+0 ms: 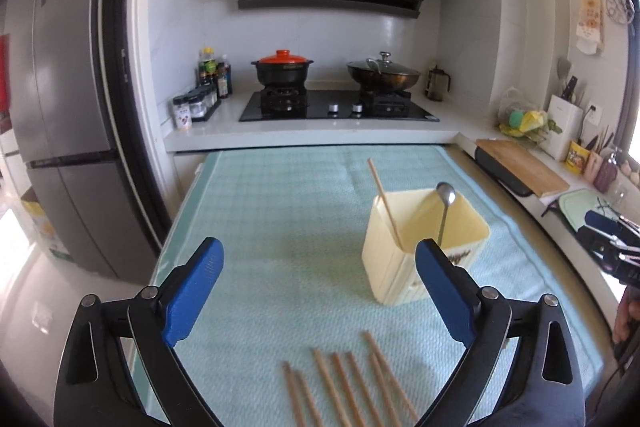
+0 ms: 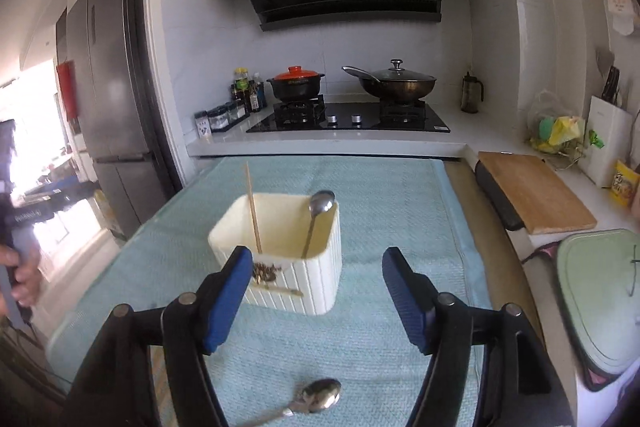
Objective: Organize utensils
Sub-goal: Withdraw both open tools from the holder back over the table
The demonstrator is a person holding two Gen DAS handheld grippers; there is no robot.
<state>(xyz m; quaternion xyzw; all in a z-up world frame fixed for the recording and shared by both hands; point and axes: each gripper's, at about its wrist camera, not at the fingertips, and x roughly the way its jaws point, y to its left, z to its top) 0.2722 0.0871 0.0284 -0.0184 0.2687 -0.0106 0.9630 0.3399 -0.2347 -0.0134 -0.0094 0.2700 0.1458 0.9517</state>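
A pale blue-green woven cloth (image 1: 280, 211) covers the table (image 2: 460, 195) and carries all the utensils. Beyond its far edge runs a white kitchen worktop with a black gas hob (image 1: 338, 107), where a black clay pot with an orange lid (image 1: 283, 67) sits on the left burner and a dark wok under a glass lid (image 1: 383, 73) on the right. A wooden chopping board (image 2: 532, 191) lies on the side worktop to the right.

On the cloth stands a cream-coloured ribbed plastic utensil holder (image 1: 424, 251), upright and open at the top. Inside it a single wooden chopstick (image 1: 385, 203) leans against the left side with its upper end well above the rim, and a long-handled metal spoon (image 1: 445, 211) stands bowl-up near the right corner.

The left tool (image 1: 320, 259) is spread wide with nothing between its blue pads; the holder is just beyond its right finger. The right tool (image 2: 316, 267) is likewise gaping and holds nothing, and the holder appears between and just beyond its fingertips.

Close under the left tool, a loose row of seven or so wooden chopsticks (image 1: 352, 383) lies flat on the cloth, roughly parallel, two at the right crossing. Under the right tool a second metal spoon (image 2: 316, 397) lies flat on the cloth, bowl up, its handle running off toward the lower left.
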